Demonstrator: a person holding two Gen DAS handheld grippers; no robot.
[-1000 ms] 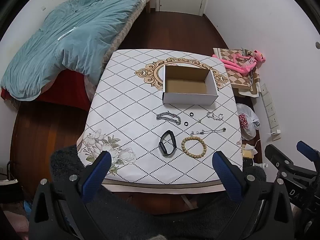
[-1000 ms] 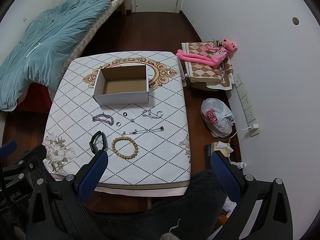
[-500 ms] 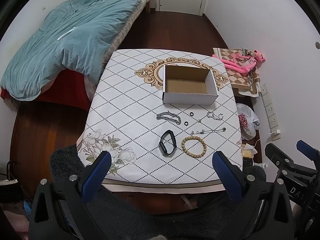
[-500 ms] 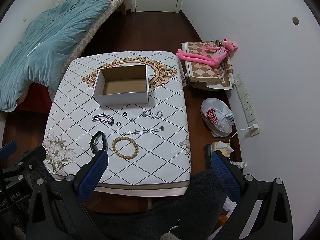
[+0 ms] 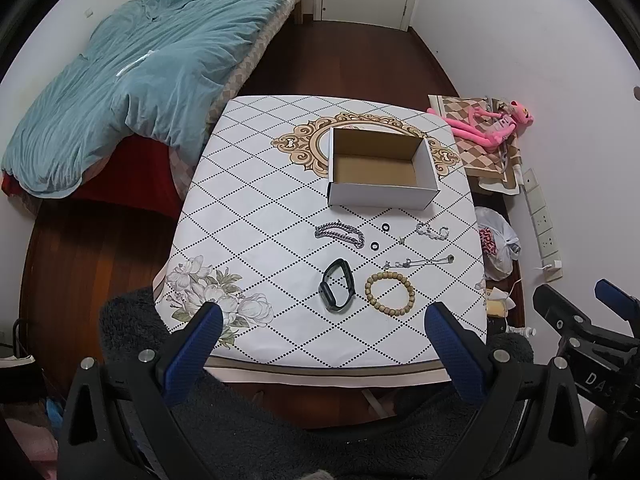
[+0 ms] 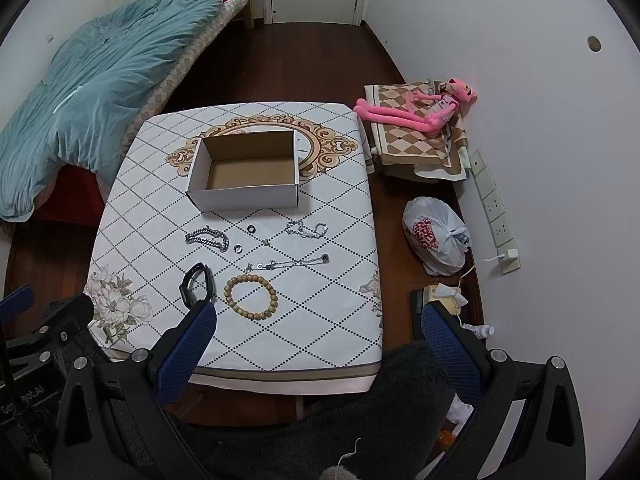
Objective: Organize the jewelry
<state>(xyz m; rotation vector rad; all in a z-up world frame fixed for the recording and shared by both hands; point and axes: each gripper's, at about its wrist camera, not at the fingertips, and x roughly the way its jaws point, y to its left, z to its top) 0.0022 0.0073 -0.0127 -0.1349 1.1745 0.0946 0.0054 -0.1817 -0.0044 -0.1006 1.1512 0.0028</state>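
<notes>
Nothing is being carried yet, so this looks like the very start: the cardboard box is sitting empty toward the far side of the table, and every piece of jewelry is lying on the cloth between the box and the near edge. The silver chain bracelet is lying to the left, two small black rings beside it, a thin sparkly bracelet to the right, and a fine chain below that. Nearest are the black band and the wooden bead bracelet, side by side.

The next move likely calls for lowering one gripper onto a near piece, probably the bead bracelet or the band, and pinching it flat off the cloth.

The left gripper is hovering high above the near table edge, jaws wide apart and empty. The right gripper is hanging alongside, further right, also spread wide and holding nothing.
</notes>
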